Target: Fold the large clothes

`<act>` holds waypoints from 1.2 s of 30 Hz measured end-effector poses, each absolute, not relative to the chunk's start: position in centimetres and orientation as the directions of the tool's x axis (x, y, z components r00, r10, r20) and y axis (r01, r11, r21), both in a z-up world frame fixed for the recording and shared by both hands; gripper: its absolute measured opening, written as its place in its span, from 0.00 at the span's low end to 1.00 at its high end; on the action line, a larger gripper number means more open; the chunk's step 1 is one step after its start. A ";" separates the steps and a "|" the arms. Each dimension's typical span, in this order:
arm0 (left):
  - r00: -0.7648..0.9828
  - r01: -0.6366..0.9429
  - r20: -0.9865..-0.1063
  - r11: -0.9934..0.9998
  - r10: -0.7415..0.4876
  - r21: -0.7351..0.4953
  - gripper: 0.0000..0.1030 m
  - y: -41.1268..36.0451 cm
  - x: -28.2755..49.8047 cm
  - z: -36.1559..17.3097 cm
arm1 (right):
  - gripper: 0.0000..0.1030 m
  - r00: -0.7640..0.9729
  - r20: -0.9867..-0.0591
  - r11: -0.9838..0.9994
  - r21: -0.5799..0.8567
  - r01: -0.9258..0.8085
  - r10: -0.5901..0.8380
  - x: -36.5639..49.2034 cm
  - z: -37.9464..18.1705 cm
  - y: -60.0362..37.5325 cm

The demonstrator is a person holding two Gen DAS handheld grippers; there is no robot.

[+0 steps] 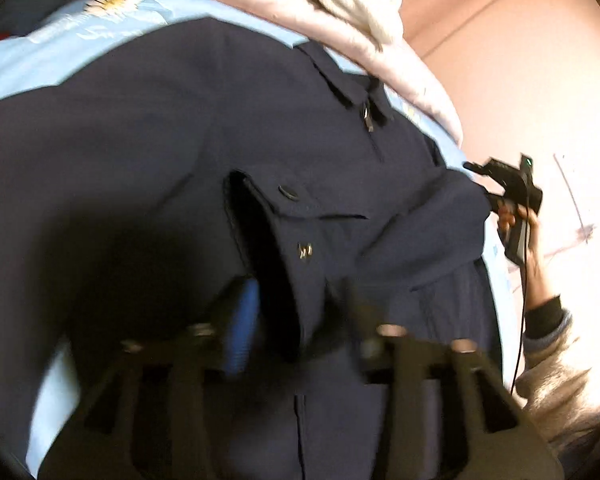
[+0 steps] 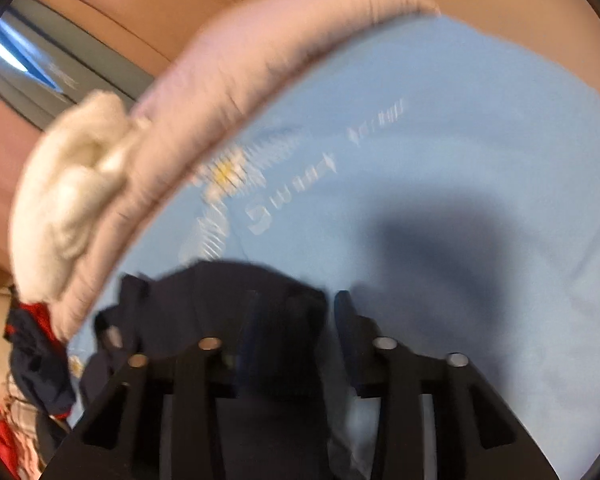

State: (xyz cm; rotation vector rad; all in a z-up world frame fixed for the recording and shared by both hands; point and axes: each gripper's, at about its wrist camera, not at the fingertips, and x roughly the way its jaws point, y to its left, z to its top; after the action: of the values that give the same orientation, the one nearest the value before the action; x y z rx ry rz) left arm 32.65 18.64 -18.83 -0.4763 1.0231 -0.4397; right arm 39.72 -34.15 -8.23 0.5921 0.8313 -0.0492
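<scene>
- The left gripper (image 1: 296, 320) stands half open around a fold of the dark navy cloth garment (image 1: 148, 152).
- The right gripper (image 2: 288, 320), narrower, has the cloth between its fingers; whether it pinches, I cannot tell.
- Better to close both firmly before lifting over the light blue printed sheet (image 2: 460, 128).

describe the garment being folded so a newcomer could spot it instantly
Start at the light blue bed sheet with the daisy print. Spread across it lies the dark navy jacket, with collar, zipper and a buttoned pocket flap. The only dark piece on the sheet; the bedding beside it is pale pink.
</scene>
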 end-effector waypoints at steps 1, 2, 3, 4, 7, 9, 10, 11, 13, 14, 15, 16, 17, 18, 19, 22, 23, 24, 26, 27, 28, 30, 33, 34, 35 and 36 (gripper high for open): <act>0.464 0.120 -0.685 0.806 -0.561 -0.580 0.73 19.1 32.4 -18.5 | 0.38 0.688 -0.702 0.851 0.464 0.244 0.185 39.1 -7.5 -34.1; 0.484 0.107 -0.655 0.783 -0.580 -0.613 0.75 19.9 32.2 -18.1 | 0.38 0.685 -0.703 0.864 0.452 0.222 0.192 38.5 -7.0 -33.8; 0.492 0.093 -0.634 0.760 -0.596 -0.643 0.75 20.3 32.4 -17.9 | 0.38 0.675 -0.710 0.870 0.445 0.210 0.200 38.2 -7.0 -33.6; 0.504 0.075 -0.612 0.737 -0.609 -0.671 0.75 20.6 32.5 -17.6 | 0.38 0.649 -0.730 0.882 0.431 0.191 0.216 37.7 -7.2 -33.1; 0.563 0.022 -0.580 0.712 -0.589 -0.701 0.73 20.8 34.0 -16.7 | 0.38 0.593 -0.777 0.903 0.387 0.186 0.211 36.6 -8.6 -32.0; 0.594 0.022 -0.553 0.699 -0.584 -0.714 0.73 20.6 34.3 -16.0 | 0.36 0.619 -0.750 0.907 0.397 0.141 0.233 34.8 -8.8 -31.1; 0.606 0.035 -0.541 0.698 -0.584 -0.715 0.73 20.1 34.7 -15.5 | 0.34 0.649 -0.726 0.923 0.374 0.092 0.230 33.7 -8.3 -30.2; 0.626 0.051 -0.545 0.727 -0.558 -0.685 0.73 19.3 34.8 -14.8 | 0.32 0.679 -0.702 0.942 0.333 0.046 0.214 32.4 -8.1 -29.2; 0.645 0.076 -0.571 0.786 -0.508 -0.614 0.73 17.9 34.9 -14.1 | 0.29 0.661 -0.719 0.961 0.275 -0.012 0.214 31.4 -9.1 -27.7; 0.641 0.085 -0.595 0.815 -0.485 -0.573 0.72 17.2 35.0 -14.2 | 0.26 0.646 -0.740 0.972 0.235 -0.011 0.186 31.1 -9.7 -27.2; 0.622 0.077 -0.644 0.853 -0.446 -0.516 0.71 16.0 35.5 -14.7 | 0.26 0.626 -0.765 0.983 0.181 -0.017 0.151 30.8 -10.7 -26.8; 0.586 0.077 -0.697 0.884 -0.414 -0.461 0.64 14.8 35.8 -15.6 | 0.26 0.607 -0.783 0.989 0.147 -0.030 0.135 30.5 -11.6 -26.4; 0.566 0.080 -0.723 0.900 -0.395 -0.429 0.54 14.2 36.0 -16.2 | 0.25 0.595 -0.798 0.995 0.088 -0.042 0.096 30.0 -12.3 -26.0; 0.541 0.079 -0.772 0.934 -0.334 -0.348 0.52 13.5 35.7 -17.1 | 0.25 0.598 -0.798 0.997 0.044 -0.057 0.069 29.6 -12.6 -25.9; 0.524 0.078 -0.803 0.955 -0.283 -0.286 0.52 13.0 35.5 -17.9 | 0.25 0.603 -0.797 0.996 -0.013 -0.090 0.044 29.1 -12.8 -25.5; 0.517 0.122 -0.825 0.974 -0.228 -0.193 0.55 13.1 34.3 -19.2 | 0.25 0.572 -0.820 0.985 -0.080 -0.151 0.021 29.1 -12.6 -25.9; 0.505 0.120 -0.832 0.973 -0.231 -0.198 0.55 13.4 34.2 -18.9 | 0.25 0.555 -0.830 0.989 -0.041 -0.140 0.044 29.3 -12.1 -26.6; 0.499 0.115 -0.832 0.970 -0.243 -0.214 0.55 13.8 34.0 -18.6 | 0.25 0.552 -0.830 0.992 0.018 -0.123 0.084 29.4 -11.1 -27.5; 0.512 0.099 -0.821 0.967 -0.253 -0.236 0.53 14.7 33.6 -17.7 | 0.26 0.612 -0.768 0.982 0.141 -0.127 0.190 29.5 -8.5 -29.1; 0.520 0.095 -0.814 0.965 -0.259 -0.246 0.53 15.1 33.4 -17.2 | 0.34 0.632 -0.745 0.977 0.181 -0.117 0.214 30.1 -7.8 -29.4; 0.527 0.095 -0.805 0.961 -0.271 -0.262 0.53 15.4 33.3 -16.8 | 0.41 0.641 -0.734 0.972 0.216 -0.094 0.225 31.0 -7.3 -29.9; 0.560 0.096 -0.765 0.942 -0.317 -0.320 0.53 16.1 33.2 -15.4 | 0.50 0.653 -0.725 0.963 0.270 -0.022 0.218 33.5 -7.1 -30.9; 0.576 0.100 -0.695 0.881 -0.431 -0.463 0.59 15.8 34.4 -14.2 | 0.50 0.611 -0.747 0.922 0.381 0.072 0.261 37.7 -8.6 -32.3; 0.565 0.106 -0.678 0.857 -0.470 -0.505 0.59 15.6 35.2 -14.3 | 0.50 0.599 -0.754 0.911 0.402 0.098 0.268 38.7 -9.2 -32.5; 0.561 0.104 -0.681 0.856 -0.471 -0.506 0.59 15.3 35.6 -14.4 | 0.50 0.591 -0.758 0.905 0.412 0.105 0.277 39.6 -9.9 -32.4; 0.556 0.097 -0.695 0.865 -0.457 -0.492 0.59 14.9 36.1 -14.7 | 0.45 0.582 -0.767 0.910 0.401 0.109 0.268 39.6 -10.3 -32.1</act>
State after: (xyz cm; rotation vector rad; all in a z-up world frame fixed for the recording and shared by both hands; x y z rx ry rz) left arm 36.08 14.86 -14.69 -0.4267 0.9301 -0.3387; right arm 39.58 -32.11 -10.26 0.4349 0.9525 0.0964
